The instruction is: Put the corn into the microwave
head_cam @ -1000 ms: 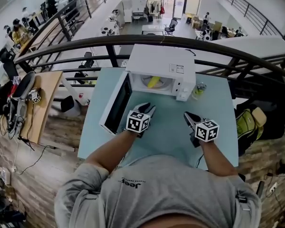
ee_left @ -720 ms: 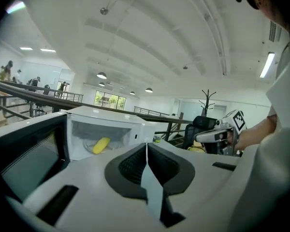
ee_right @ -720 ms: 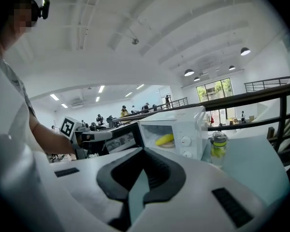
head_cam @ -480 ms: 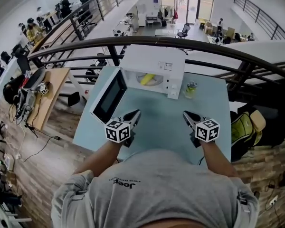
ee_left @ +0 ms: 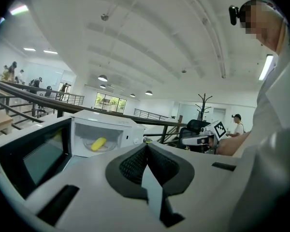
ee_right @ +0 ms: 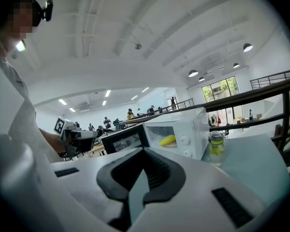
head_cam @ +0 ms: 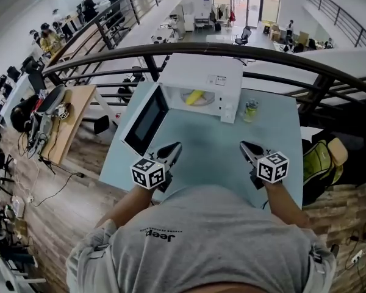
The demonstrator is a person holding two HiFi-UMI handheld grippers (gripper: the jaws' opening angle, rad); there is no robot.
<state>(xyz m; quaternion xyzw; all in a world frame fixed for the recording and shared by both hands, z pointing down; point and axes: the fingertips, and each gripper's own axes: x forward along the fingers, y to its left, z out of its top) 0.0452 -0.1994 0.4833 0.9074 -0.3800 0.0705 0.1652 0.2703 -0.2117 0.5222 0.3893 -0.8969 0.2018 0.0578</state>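
The yellow corn (head_cam: 194, 96) lies on the turntable inside the white microwave (head_cam: 202, 73) at the table's far side, and it shows in the left gripper view (ee_left: 98, 143) and the right gripper view (ee_right: 167, 140) too. The microwave door (head_cam: 145, 121) hangs wide open to the left. My left gripper (head_cam: 175, 145) is shut and empty, hovering over the table just in front of the door's near end. My right gripper (head_cam: 243, 144) is also shut with nothing in it, level with the left one and further right. Both point toward the microwave, well short of it.
A small bottle with a yellow-green label (head_cam: 251, 110) stands right of the microwave. The light blue table (head_cam: 213, 157) ends at a dark railing (head_cam: 280, 57) behind the microwave, over a lower floor. A wooden desk (head_cam: 64, 118) with gear stands far left.
The left gripper has drawn back from the microwave door toward the person and lifted, and its jaws have closed. The right gripper also drew back a little. The door now stands wider open.
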